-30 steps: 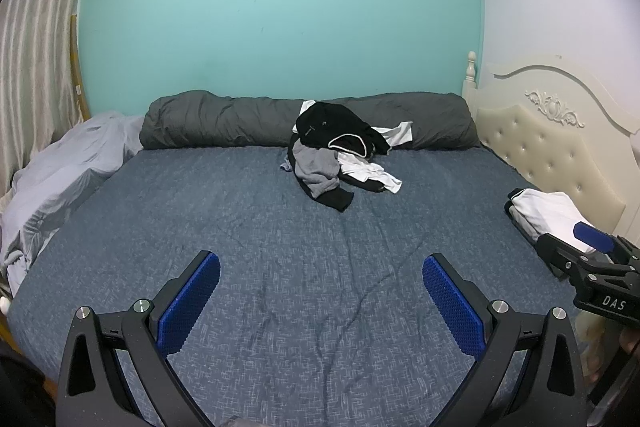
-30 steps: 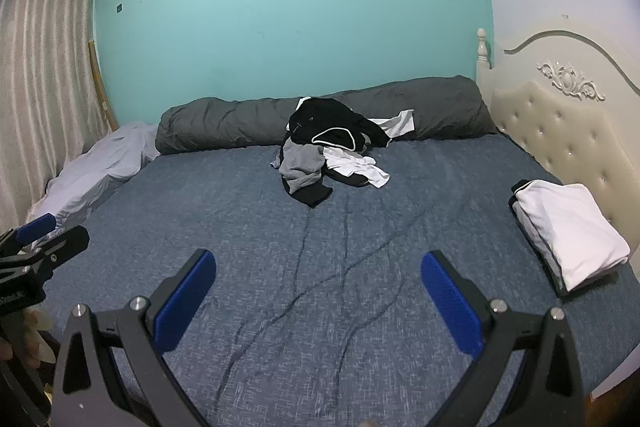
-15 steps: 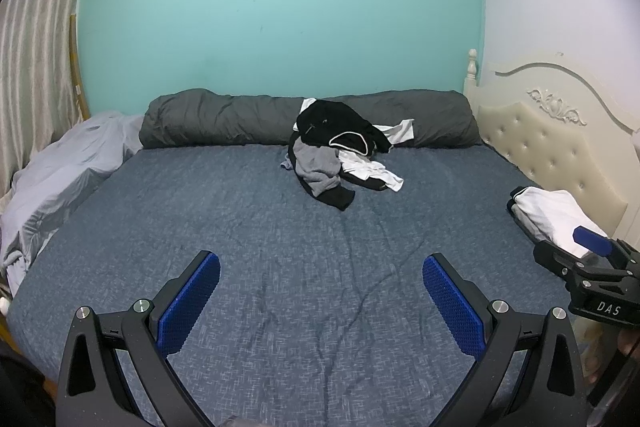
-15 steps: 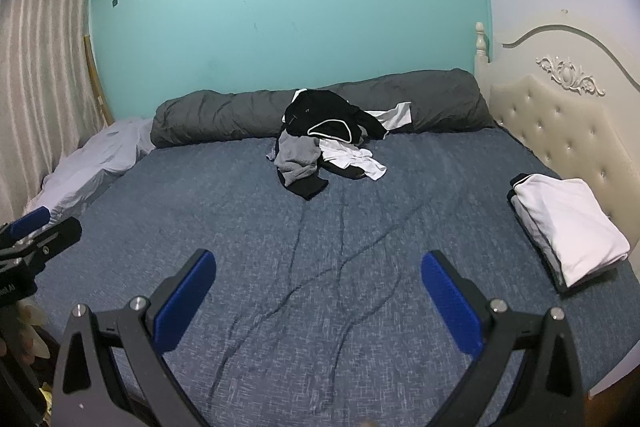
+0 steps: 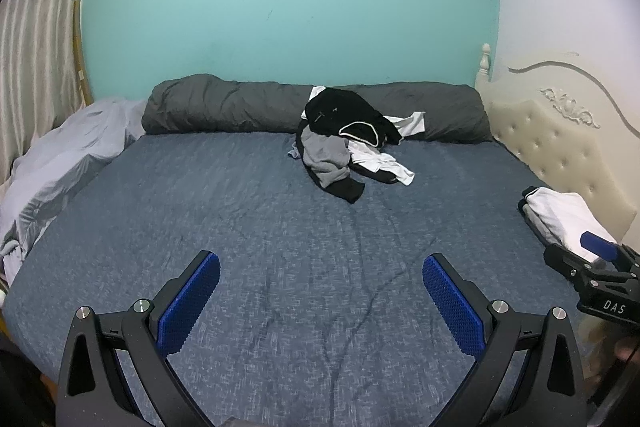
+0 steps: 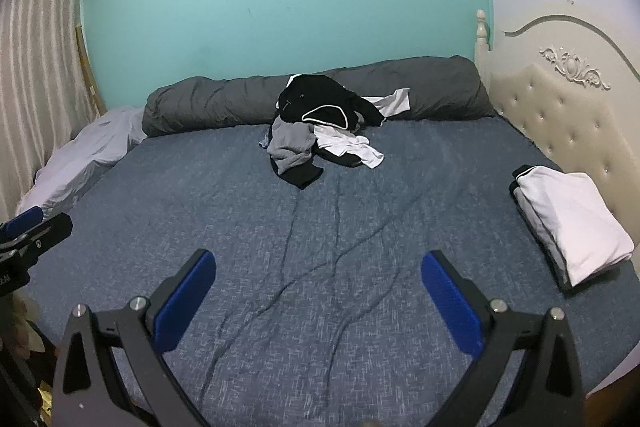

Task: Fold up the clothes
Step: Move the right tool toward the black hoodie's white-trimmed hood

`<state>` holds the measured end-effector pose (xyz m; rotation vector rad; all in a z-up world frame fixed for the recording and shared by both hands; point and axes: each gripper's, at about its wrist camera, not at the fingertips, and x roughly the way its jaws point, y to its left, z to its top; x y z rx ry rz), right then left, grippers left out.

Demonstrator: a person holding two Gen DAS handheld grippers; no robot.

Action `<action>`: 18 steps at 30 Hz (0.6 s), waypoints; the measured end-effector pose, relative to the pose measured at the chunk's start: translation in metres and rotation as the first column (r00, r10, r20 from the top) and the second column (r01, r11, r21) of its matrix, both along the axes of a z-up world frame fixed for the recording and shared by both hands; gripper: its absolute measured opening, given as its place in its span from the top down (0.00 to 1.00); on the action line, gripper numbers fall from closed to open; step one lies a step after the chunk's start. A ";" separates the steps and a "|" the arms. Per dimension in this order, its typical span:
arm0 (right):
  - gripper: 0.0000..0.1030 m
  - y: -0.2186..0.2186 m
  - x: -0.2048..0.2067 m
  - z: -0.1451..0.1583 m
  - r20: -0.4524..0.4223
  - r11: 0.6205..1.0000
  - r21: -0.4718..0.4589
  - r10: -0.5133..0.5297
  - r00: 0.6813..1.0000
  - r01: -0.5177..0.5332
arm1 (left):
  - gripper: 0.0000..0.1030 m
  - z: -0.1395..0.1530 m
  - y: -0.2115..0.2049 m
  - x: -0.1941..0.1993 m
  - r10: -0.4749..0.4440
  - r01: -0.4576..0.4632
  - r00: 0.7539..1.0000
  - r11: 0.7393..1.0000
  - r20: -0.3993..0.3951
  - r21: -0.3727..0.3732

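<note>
Left hand-held gripper [image 5: 320,301]: blue-padded fingers spread wide, nothing between them, held above the near edge of the bed. Right hand-held gripper [image 6: 318,301]: same, spread and empty. Each shows at the edge of the other's view, so they sit side by side, apart. Looks like a staging pose, both empty and ready for the next garment.

Directly ahead of both: bare stretch of the blue-grey heathered bed sheet [image 6: 340,227], lightly creased. Probably kept free as the folding surface, with enough room to lay a garment flat.

Right of the right hand-held gripper, beside the cream tufted headboard [image 6: 560,123]: a folded stack, white garment on top of a dark one [image 6: 572,223]. Parked at the bed's edge, likely so finished items stay out of the working area. So the task is partly done.

Far ahead, roughly centred: loose heap of unfolded clothes, black, grey and white pieces tangled [image 6: 320,131]. It leans on the long dark grey rolled duvet [image 5: 224,107] along the teal wall. Well apart from both hand-held grippers.

Far left: crumpled pale lilac sheet [image 5: 60,163] pushed aside by the striped curtain.

Next move, by my read: reach forward and pull one piece off the heap. The pieces overlap, so a grab may drag out more than one.
</note>
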<state>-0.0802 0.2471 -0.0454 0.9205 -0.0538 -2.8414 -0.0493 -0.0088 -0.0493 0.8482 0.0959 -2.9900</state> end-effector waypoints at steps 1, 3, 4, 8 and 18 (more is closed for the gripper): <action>0.00 0.000 -0.004 0.000 0.004 1.000 0.000 -0.001 1.000 0.001 | 0.00 0.000 -0.001 -0.004 0.002 -0.002 1.000 1.000 0.001 0.000; 0.00 -0.001 -0.014 0.000 0.012 1.000 0.002 0.000 1.000 0.000 | 0.00 0.000 -0.003 -0.012 0.006 -0.006 1.000 1.000 0.000 -0.011; 0.00 -0.001 -0.018 0.000 0.015 1.000 0.004 0.003 1.000 -0.003 | 0.00 0.001 -0.004 -0.016 0.007 -0.007 1.000 1.000 -0.001 -0.017; 0.00 -0.004 -0.041 0.000 0.026 0.999 0.022 0.023 0.999 -0.023 | 0.00 0.002 -0.009 -0.038 0.009 -0.009 1.000 1.000 -0.001 -0.027; 0.00 0.000 -0.116 -0.016 0.042 0.999 0.011 0.047 0.998 -0.048 | 0.00 -0.012 -0.016 -0.113 0.006 -0.005 1.000 0.998 0.023 -0.055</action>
